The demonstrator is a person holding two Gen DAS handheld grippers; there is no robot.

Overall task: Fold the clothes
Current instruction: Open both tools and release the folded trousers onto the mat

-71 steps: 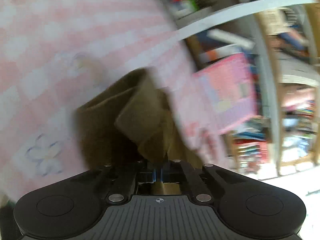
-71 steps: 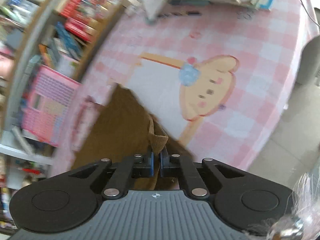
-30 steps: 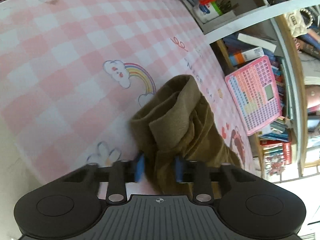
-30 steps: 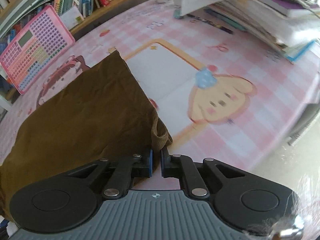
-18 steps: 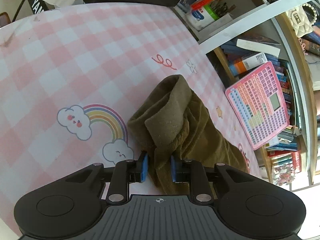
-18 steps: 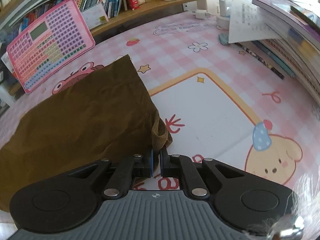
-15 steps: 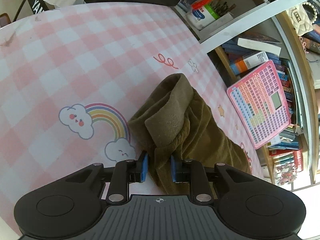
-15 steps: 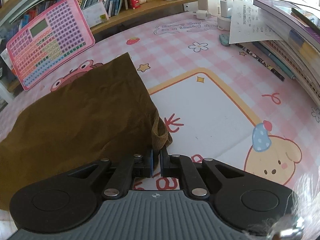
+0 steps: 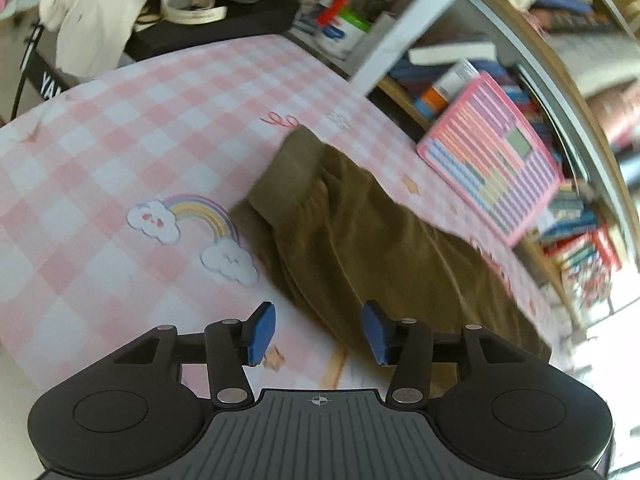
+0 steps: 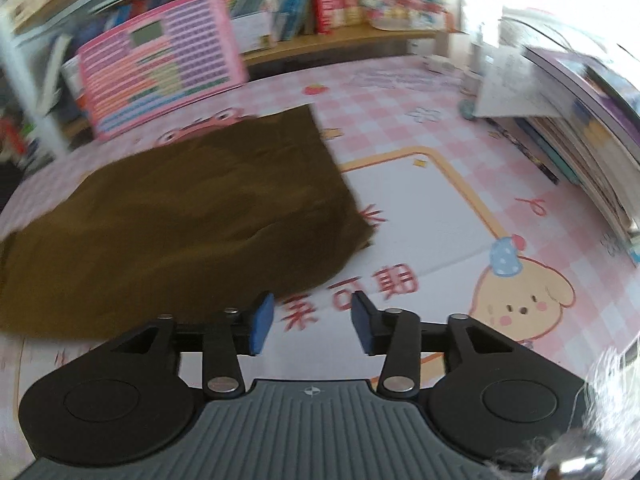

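Observation:
An olive-brown garment (image 9: 360, 236) lies flat on the pink checked table mat (image 9: 100, 160), its folded waistband end toward the rainbow print. In the right wrist view the same garment (image 10: 180, 208) spreads flat to the left. My left gripper (image 9: 318, 332) is open and empty, just short of the garment's near edge. My right gripper (image 10: 312, 326) is open and empty, over the mat just off the garment's near right corner.
A pink toy keyboard (image 9: 496, 168) leans on the bookshelf behind the garment; it also shows in the right wrist view (image 10: 160, 64). A stack of books (image 10: 580, 120) lies at the right. A pen cup (image 9: 340, 32) and a black box with tape rolls (image 9: 192, 12) stand at the far left end.
Both grippers have let go of the garment, opened, and drawn back. The garment now lies flat on the mat.

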